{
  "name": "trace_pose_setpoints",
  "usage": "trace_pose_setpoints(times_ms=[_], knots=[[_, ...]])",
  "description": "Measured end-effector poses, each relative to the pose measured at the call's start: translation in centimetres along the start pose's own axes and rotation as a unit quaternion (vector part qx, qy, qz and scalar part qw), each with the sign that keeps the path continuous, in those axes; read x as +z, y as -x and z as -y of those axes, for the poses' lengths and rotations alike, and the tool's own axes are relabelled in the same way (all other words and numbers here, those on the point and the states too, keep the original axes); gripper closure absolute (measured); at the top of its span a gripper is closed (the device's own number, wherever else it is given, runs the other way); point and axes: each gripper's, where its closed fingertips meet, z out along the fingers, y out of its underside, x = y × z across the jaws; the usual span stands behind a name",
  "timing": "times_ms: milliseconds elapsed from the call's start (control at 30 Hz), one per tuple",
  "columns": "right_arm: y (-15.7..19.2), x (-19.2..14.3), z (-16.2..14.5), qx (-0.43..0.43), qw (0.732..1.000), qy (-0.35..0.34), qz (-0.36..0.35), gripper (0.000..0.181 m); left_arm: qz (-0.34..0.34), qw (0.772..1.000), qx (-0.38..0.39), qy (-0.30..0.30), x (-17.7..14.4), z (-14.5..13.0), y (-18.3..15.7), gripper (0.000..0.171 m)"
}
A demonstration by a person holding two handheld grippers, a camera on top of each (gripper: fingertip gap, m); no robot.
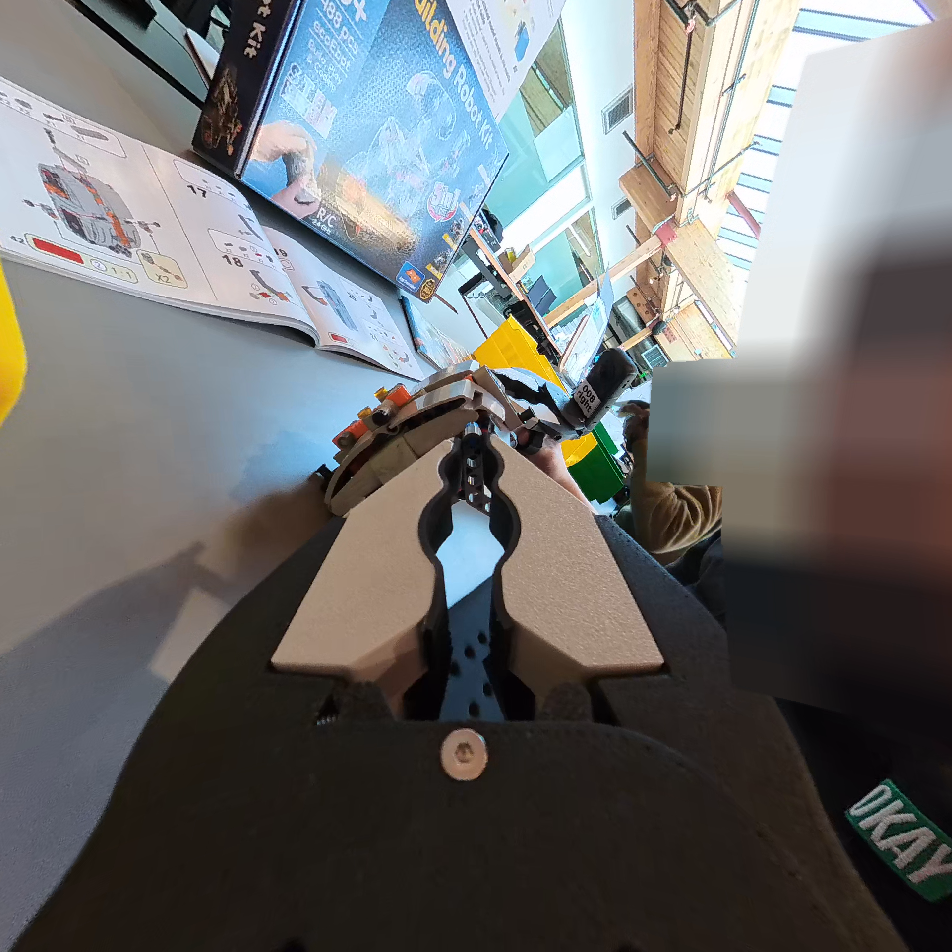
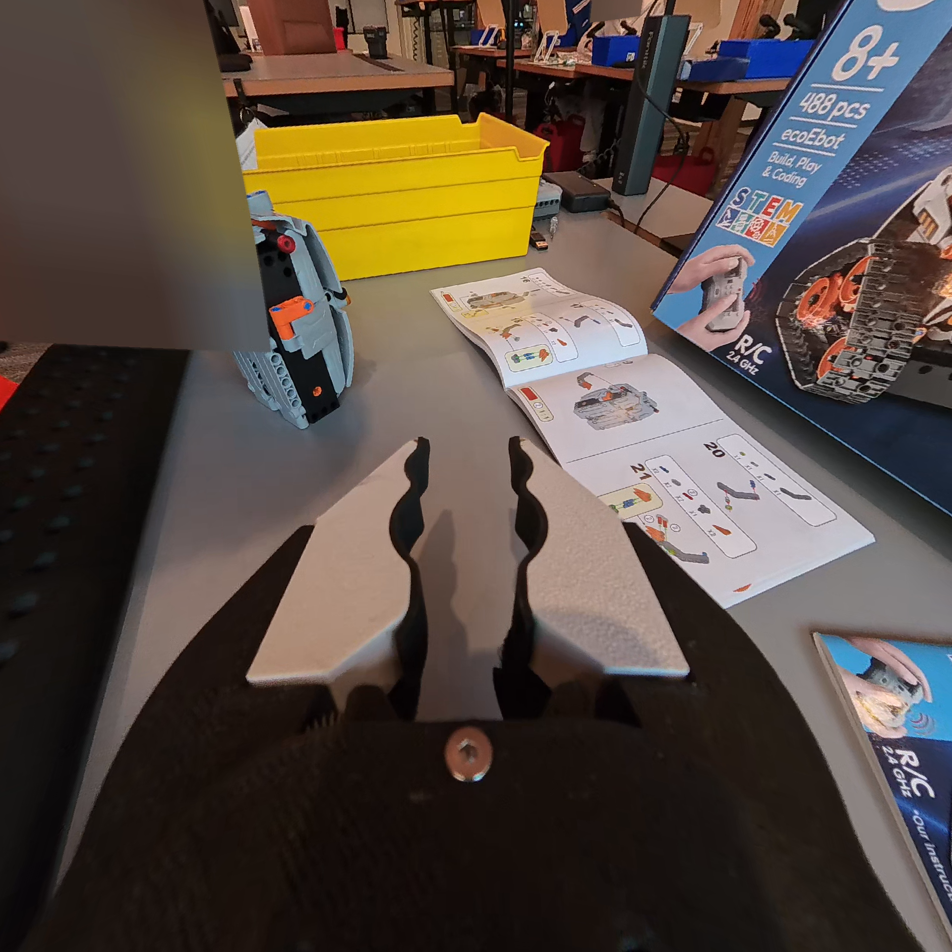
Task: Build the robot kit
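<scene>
A grey, black and orange brick model point(image 1: 396, 427) stands on the grey table point(image 1: 154, 463). My left gripper point(image 1: 471, 445) is shut on a black perforated beam point(image 1: 471, 476) of this model. In the right wrist view the model point(image 2: 301, 329) stands upright at the left, its top hidden by a blurred patch. My right gripper point(image 2: 469, 445) is open and empty, low over the table point(image 2: 412, 391), to the right of the model and apart from it. It also shows farther off in the left wrist view point(image 1: 592, 396), behind the model.
An open instruction booklet point(image 2: 618, 412) lies right of the right gripper. A large blue kit box point(image 2: 824, 232) stands behind it. A yellow bin point(image 2: 391, 206) stands at the back. A second booklet point(image 2: 901, 747) lies at the near right. A black perforated panel point(image 2: 67, 463) is at the left. My right fingertips sit around 25 centimetres from my left ones. Both grippers' tips are roughly 20 centimetres from the black perforated panel point(image 2: 67, 463).
</scene>
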Motion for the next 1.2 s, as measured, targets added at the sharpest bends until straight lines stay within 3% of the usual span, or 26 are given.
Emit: trace_pose_setpoints(times_ms=[433, 500, 600, 667, 800, 967, 1200], knots=[[-0.2, 0.1, -0.7, 0.013, 1.0, 0.008, 0.019, 0.152, 0.012, 0.999, 0.045, 0.009, -0.7, -0.4, -0.1, 0.166], [-0.2, 0.2, -0.4, -0.002, 1.0, -0.001, 0.018, 0.144, 0.014, 0.999, 0.05, 0.005, -1.1, -0.3, 0.0, 0.166], [1.1, 1.2, 1.0, 0.01, 0.998, -0.035, 0.047, 0.109, 0.007, 0.999, 0.038, 0.006, -1.5, -0.4, 0.2, 0.166], [3.3, 2.5, 2.6, 0.024, 0.994, -0.051, 0.094, 0.099, -0.004, 1.0, 0.024, 0.01, -1.4, -0.6, 0.1, 0.166], [7.7, 6.4, 4.2, -0.039, 0.985, -0.03, 0.162, 0.083, -0.011, 1.0, 0.016, 0.018, -0.7, -1.1, 0.1, 0.166], [10.1, 10.0, 4.7, -0.072, 0.974, -0.005, 0.213, 0.083, -0.043, 0.999, -0.014, 0.025, 0.1, -1.7, -0.5, 0.166], [9.7, 9.9, 5.1, -0.033, 0.977, -0.026, 0.207, 0.091, -0.062, 0.997, -0.018, 0.04, 0.0, -2.2, -0.9, 0.167]])
